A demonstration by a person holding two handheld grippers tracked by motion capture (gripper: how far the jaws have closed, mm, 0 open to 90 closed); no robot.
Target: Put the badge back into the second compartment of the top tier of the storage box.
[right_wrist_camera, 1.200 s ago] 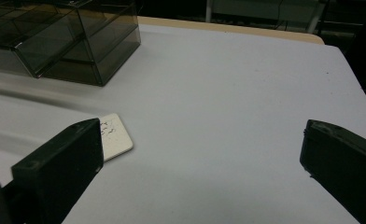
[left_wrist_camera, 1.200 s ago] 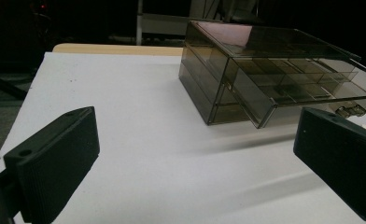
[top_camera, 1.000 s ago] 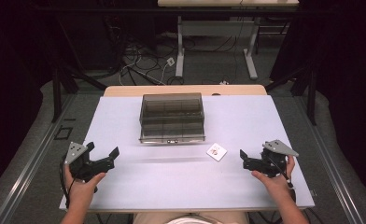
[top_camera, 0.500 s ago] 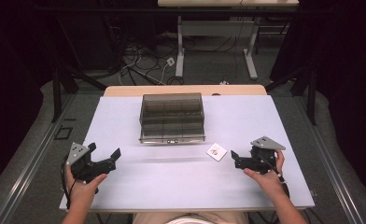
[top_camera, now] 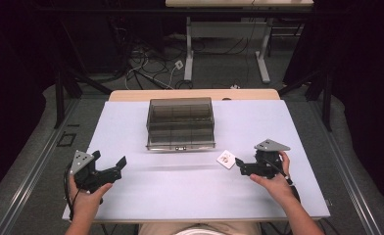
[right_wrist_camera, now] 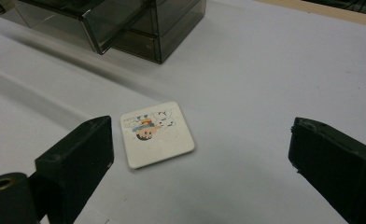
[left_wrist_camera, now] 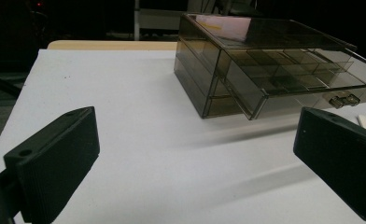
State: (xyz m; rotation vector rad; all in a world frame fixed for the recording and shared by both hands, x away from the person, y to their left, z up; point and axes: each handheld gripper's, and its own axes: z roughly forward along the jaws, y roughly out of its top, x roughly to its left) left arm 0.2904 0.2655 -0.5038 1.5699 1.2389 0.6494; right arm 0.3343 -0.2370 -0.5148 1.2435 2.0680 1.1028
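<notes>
Right gripper [top_camera: 240, 165] at lower right of the high view, jaws apart and just now closing a little, nothing pressed between them. Small white square tile [right_wrist_camera: 156, 134] with a printed cartoon figure, flat on the white table [top_camera: 190, 191], lying between the jaws in the right gripper view, close to the left one. Left gripper [top_camera: 109, 164] at lower left, jaws wide apart, holding nothing. Smoky transparent drawer box [top_camera: 180, 122] at centre, above the tile.

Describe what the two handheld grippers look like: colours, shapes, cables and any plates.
Both the left gripper and the right gripper are black with two blocky jaws. Each carries a grey three-cornered plate on top and trails a black cable. The forearms are bare, no sleeves.
</notes>
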